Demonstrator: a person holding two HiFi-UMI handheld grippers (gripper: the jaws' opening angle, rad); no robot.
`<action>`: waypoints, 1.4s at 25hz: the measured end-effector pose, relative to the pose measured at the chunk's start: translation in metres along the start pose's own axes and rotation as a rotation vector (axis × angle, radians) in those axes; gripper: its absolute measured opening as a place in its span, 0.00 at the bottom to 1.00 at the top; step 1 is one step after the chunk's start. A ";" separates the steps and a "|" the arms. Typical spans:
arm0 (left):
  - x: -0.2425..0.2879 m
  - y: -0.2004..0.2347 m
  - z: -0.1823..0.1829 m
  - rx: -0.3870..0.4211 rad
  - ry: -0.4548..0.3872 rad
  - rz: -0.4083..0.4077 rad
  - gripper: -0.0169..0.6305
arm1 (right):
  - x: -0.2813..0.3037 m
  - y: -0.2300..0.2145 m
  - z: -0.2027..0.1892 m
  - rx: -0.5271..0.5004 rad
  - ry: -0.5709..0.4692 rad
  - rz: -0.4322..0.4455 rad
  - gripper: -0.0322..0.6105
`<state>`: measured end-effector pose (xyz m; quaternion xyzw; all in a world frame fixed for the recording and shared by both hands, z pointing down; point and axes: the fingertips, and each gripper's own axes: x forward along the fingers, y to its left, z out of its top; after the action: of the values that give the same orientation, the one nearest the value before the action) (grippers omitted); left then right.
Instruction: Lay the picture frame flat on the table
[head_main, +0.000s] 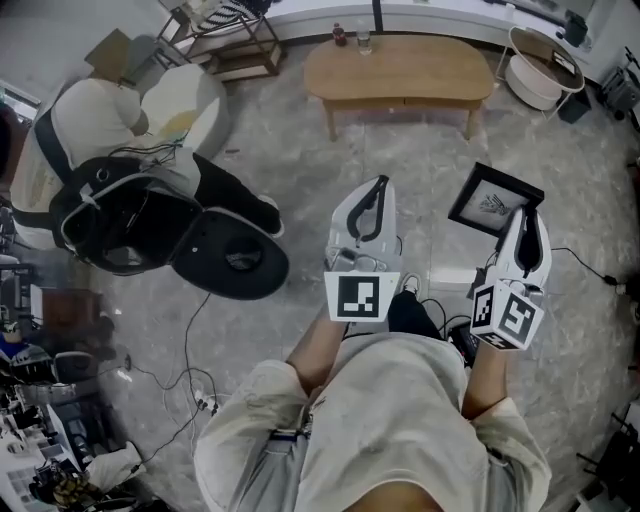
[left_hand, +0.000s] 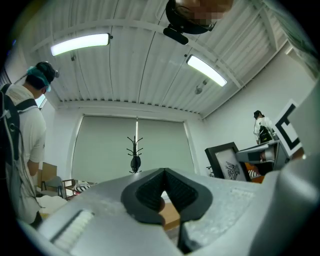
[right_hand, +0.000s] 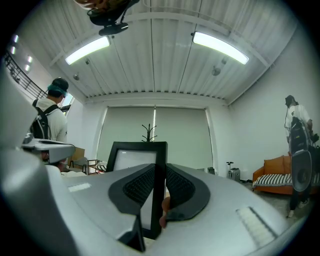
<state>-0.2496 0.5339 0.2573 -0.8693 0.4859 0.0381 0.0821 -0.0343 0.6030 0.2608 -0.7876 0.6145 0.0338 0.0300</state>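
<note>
Table: a long oval light-wood table (head_main: 400, 70) stood at the far side of the floor, well apart from both grippers.
Frame: a black rectangular picture frame with a pale glazed print (head_main: 495, 200) was held tilted in the air at the person's right, not yet over the table.
Handling (judged): it was probably light and stiff. The glass was fragile and the smooth rail likely slippery. A grip at mid-rail would suit, since a pinch near a corner could let it swing.
Right gripper (head_main: 527, 222): its jaws were clamped on one side rail of the frame.
Left gripper (head_main: 372, 195): its jaws were together with nothing between them.
Head view only: it showed the gap between frame and table.
Right gripper view only: it showed the ribbed pads pressing either face of the rail.
Left gripper view only: it showed the print's drawing, seen from the side.
</note>
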 end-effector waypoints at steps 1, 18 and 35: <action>0.010 -0.002 -0.001 0.000 0.003 0.000 0.03 | 0.009 -0.005 -0.001 0.003 0.002 0.000 0.16; 0.179 -0.004 -0.023 0.023 0.006 -0.013 0.03 | 0.165 -0.061 -0.021 0.024 0.017 -0.022 0.16; 0.215 -0.066 -0.033 0.009 0.005 -0.026 0.03 | 0.183 -0.132 -0.027 0.020 -0.019 -0.045 0.16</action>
<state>-0.0805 0.3815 0.2652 -0.8752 0.4750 0.0327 0.0856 0.1384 0.4554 0.2723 -0.8006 0.5966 0.0344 0.0445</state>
